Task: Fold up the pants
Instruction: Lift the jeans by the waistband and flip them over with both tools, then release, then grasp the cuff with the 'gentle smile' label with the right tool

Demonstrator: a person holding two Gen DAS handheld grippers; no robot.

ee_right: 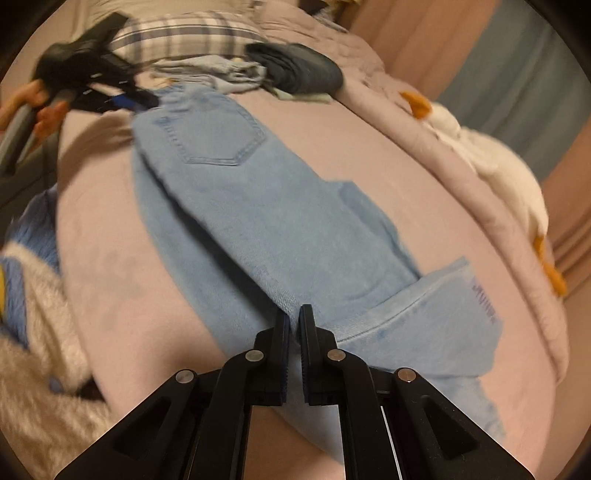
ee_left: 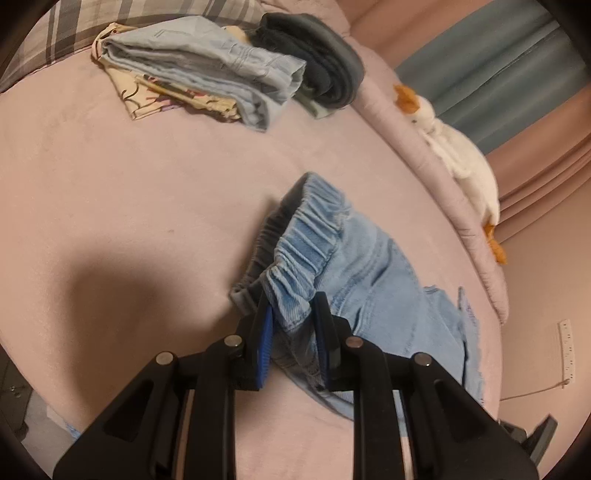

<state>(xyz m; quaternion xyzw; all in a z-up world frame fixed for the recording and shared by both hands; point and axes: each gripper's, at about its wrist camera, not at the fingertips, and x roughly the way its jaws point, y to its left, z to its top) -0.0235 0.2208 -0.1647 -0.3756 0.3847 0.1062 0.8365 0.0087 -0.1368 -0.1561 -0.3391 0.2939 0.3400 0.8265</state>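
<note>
Pale, soft-washed denim pants with a ribbed elastic waistband lie on a matt pink, suede-like bed; both matt black plastic tools carry ridged blue pads.

I'm seeing light blue denim on the pants, the gathered waistband a shade deeper blue with a grey inside. My left gripper is black with bright blue pads, and the right gripper is black too. The bed cover reads dusty pink. On it, pale blue folded jeans sit over a cream floral-print cloth, next to a dark charcoal bundle. The pillow is grey-and-white plaid. The plush duck is white with orange beak and feet. The curtain is teal.
</note>
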